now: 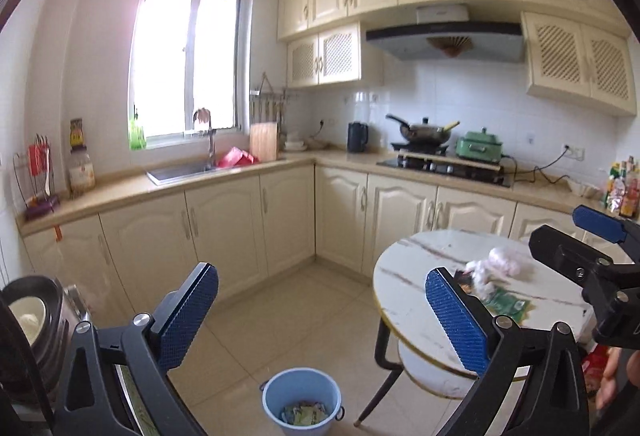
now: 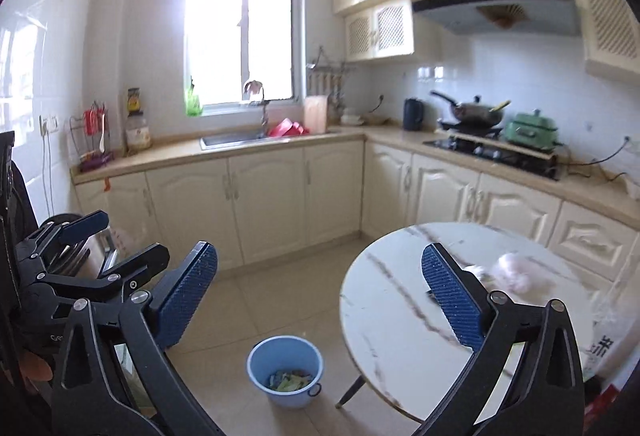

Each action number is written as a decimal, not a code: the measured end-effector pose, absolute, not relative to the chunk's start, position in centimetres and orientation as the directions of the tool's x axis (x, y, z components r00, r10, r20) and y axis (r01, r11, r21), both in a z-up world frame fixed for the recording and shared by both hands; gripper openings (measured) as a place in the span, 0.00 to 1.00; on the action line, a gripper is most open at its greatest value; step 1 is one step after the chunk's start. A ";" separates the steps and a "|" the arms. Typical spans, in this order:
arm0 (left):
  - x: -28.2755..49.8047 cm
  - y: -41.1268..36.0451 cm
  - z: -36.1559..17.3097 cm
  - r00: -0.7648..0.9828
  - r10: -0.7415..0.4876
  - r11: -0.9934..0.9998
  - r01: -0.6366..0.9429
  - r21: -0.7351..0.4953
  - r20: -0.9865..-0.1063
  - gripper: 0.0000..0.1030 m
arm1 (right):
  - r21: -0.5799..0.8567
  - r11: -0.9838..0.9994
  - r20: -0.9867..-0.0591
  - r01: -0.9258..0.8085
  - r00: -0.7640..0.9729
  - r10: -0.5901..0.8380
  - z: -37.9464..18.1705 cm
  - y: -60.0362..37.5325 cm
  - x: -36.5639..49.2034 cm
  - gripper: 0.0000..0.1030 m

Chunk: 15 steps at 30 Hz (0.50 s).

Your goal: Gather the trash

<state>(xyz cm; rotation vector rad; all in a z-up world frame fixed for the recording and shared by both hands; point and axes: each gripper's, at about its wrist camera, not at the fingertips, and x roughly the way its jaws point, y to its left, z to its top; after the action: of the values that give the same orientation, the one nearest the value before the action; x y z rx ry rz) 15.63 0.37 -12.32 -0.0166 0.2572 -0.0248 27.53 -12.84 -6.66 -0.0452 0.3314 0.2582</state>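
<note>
In both wrist views the blue pads stand spread wide with nothing between them: the left gripper (image 1: 322,316) frames bare floor and the blue bucket (image 1: 302,402) at the lower middle of its picture, and the right gripper (image 2: 320,304) frames much the same, with the bucket (image 2: 285,370) low in the centre. Wrappers already lie in the bucket's bottom, so some trash looks collected, and the step in hand is likely the reach for what is left on the round marble table (image 1: 404,276). To do it well I would bring one gripper down over a single piece, close on its bulk rather than on a thin edge, and keep the other gripper out of the way — the crumpled white bag (image 1: 506,262) is soft and could slip or drag its neighbours along. The left view shows what the right does not: a green wrapper (image 1: 506,306) and dark scraps near the table's front, partly behind the pad, and the right gripper at the frame's right edge. The right view gives only a blurred pale bag (image 2: 516,274) — yet it shows the left gripper at lower left and a white plastic bag (image 2: 608,336) at the right edge.
</note>
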 end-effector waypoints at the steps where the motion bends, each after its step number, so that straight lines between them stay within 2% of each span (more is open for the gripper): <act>1: 14.2 -0.4 -12.1 0.970 -0.025 1.000 0.022 -0.015 -0.241 0.99 | -0.005 0.969 -0.317 -0.248 0.919 0.233 -5.8 -13.5 26.8 1.00; 9: 4.6 -4.3 -12.2 0.994 -0.024 0.999 0.027 0.025 -0.110 0.99 | -0.008 0.986 -0.234 -0.165 0.959 0.158 -1.0 -17.7 20.8 1.00; 15: 0.5 -4.8 -14.0 0.998 -0.039 0.999 0.040 0.018 -0.054 0.99 | 0.001 0.994 -0.192 -0.113 0.975 0.111 0.4 -19.5 18.6 1.00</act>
<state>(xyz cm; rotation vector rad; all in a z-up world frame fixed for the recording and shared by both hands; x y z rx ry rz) 0.50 -4.82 -13.96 0.0189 0.0532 -0.0392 18.61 -19.50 0.37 -0.0104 0.1931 0.1134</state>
